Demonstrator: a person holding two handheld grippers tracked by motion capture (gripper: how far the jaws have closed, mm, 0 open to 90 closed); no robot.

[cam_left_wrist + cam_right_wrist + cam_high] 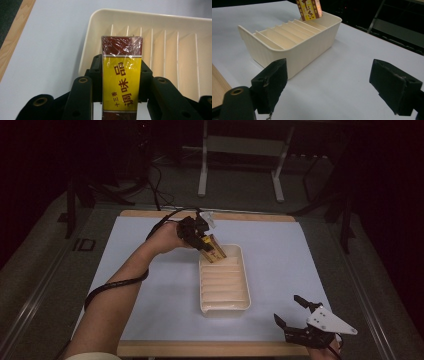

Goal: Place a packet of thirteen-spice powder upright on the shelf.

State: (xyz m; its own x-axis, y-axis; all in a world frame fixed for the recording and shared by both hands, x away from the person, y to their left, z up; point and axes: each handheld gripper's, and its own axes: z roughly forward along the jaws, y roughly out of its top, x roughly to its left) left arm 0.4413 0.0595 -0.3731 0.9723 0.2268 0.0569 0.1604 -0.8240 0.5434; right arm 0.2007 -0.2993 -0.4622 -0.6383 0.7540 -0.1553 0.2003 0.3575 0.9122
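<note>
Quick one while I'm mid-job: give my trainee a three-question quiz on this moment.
1. True or false: the left hand-held gripper is shut on the yellow and dark red box.
2. Over which end of the cream slotted tray is the box held: A near, B far, C middle?
3. Fill in: the right hand-held gripper is ____.

Key: 1 true; 2 B; 3 open, holding nothing, beside the tray's near right corner.

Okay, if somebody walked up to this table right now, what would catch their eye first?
Probably the yellow and dark red box, clamped in the left gripper and tilted over the far end of the cream slotted bin in the middle of the white mat. After that, the right gripper, which sits wide open and holds nothing, near the mat's front right corner.
</note>
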